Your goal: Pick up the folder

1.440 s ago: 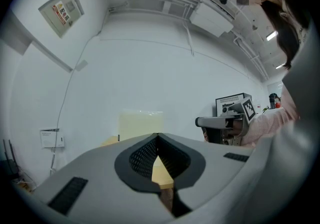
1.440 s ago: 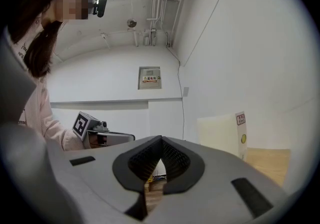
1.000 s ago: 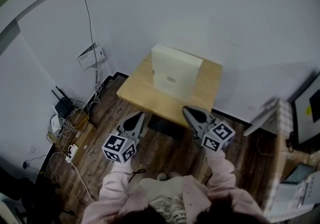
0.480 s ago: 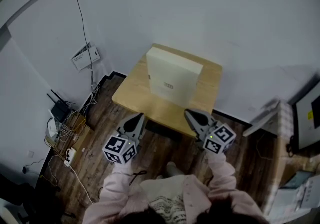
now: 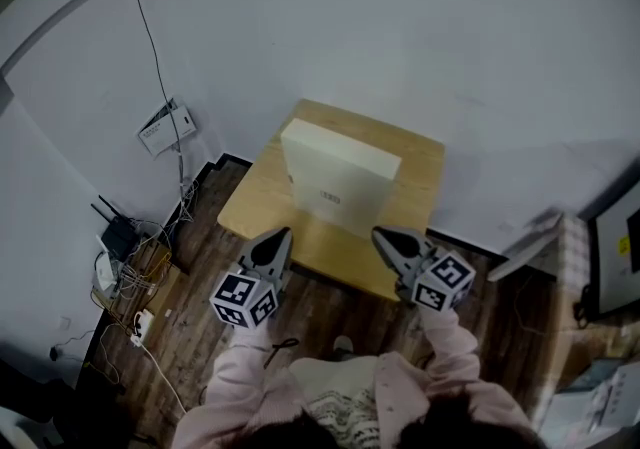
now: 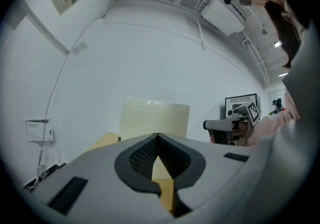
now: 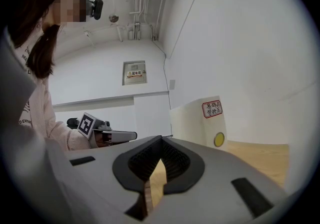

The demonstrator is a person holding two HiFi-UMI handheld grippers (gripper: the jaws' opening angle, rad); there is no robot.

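Note:
A cream box-style folder (image 5: 337, 174) stands upright on a small wooden table (image 5: 262, 199) against the wall. In the left gripper view the folder (image 6: 154, 117) shows its broad pale face ahead; in the right gripper view the folder (image 7: 198, 119) shows its spine with a red-framed label and a yellow dot. My left gripper (image 5: 273, 246) sits at the table's near edge, left of the folder, jaws shut and empty. My right gripper (image 5: 391, 241) is at the near edge on the right, also shut with nothing in it. Neither touches the folder.
A router and tangled cables (image 5: 125, 247) lie on the wooden floor at the left, with a cable running up the wall (image 5: 150, 37). A white paper holder (image 5: 163, 126) hangs on the wall. A desk with a monitor (image 5: 615, 262) stands at the right.
Both grippers have moved forward toward the table, from over the floor to its near edge. The folder and table look nearer. The jaws stayed shut.

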